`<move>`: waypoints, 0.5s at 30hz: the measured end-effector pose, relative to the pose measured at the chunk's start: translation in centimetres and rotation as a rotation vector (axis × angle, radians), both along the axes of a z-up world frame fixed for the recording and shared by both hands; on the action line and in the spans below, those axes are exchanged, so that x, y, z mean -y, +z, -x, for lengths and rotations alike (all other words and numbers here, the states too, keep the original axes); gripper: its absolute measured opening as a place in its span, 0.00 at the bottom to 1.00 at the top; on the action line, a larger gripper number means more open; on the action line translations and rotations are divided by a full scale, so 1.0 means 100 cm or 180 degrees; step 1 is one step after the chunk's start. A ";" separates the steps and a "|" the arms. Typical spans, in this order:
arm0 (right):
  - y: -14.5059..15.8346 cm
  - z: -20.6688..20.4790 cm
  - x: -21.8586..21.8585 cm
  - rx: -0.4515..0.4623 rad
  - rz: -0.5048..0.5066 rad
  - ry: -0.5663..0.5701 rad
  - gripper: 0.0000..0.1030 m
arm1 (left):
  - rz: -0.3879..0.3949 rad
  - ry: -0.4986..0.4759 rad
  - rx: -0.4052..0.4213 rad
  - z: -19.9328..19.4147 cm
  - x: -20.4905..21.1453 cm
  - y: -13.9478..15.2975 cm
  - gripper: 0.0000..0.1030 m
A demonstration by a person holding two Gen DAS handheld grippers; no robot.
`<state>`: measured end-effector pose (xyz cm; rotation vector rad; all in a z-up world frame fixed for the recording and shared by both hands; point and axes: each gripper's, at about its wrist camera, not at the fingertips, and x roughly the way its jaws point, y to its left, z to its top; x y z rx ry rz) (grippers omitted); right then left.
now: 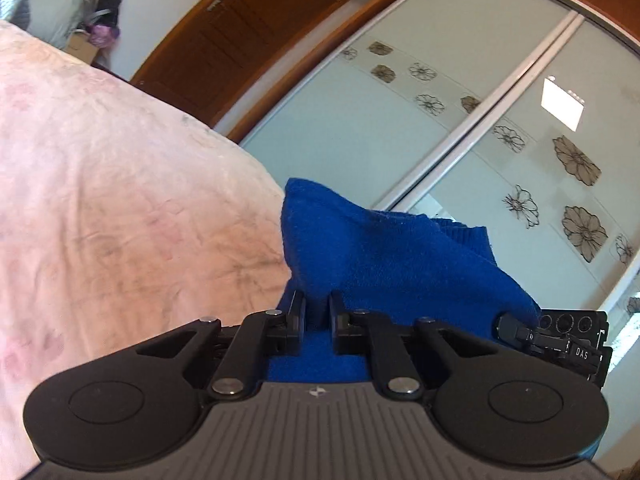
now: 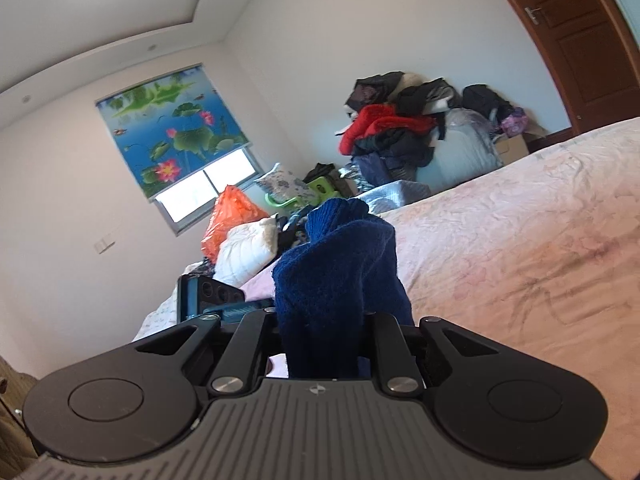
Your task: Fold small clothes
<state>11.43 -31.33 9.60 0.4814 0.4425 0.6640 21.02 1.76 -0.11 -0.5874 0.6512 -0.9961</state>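
A small blue knitted garment (image 1: 384,256) hangs between my two grippers, lifted above the bed. My left gripper (image 1: 317,308) is shut on one edge of it; the cloth bunches over the fingers and stretches right toward the other gripper's body (image 1: 560,340). In the right wrist view the same blue garment (image 2: 340,264) rises in a crumpled fold out of my right gripper (image 2: 324,320), which is shut on it. The cloth hides the right fingertips. The left gripper's body (image 2: 208,296) shows just left of the cloth.
A pink flowered bedspread (image 1: 120,200) covers the bed (image 2: 520,240) below. Sliding wardrobe doors (image 1: 460,120) and a brown door (image 1: 240,40) stand beyond. A heap of clothes (image 2: 400,128), pillows and an orange bag (image 2: 232,220) lie at the bed's far end.
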 end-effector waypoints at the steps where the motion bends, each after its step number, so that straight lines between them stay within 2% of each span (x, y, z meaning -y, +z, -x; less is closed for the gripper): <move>1: -0.001 0.001 0.000 -0.0016 -0.0005 -0.0009 0.19 | -0.0028 0.0073 0.0059 0.009 -0.003 0.003 0.09; 6: 0.011 0.017 -0.015 0.0095 -0.0026 0.0101 0.19 | -0.0207 0.0393 0.0398 0.064 -0.028 0.037 0.08; 9: 0.029 0.036 -0.026 0.0221 -0.0074 0.0240 0.19 | -0.0133 0.0548 0.0520 0.100 -0.057 0.064 0.08; 12: 0.051 0.054 -0.034 0.0378 -0.0209 0.0417 0.19 | -0.0063 0.0637 0.0675 0.129 -0.081 0.097 0.08; 15: 0.067 0.058 -0.036 0.0419 -0.0447 0.0553 0.19 | -0.0183 0.0716 0.0854 0.146 -0.089 0.131 0.08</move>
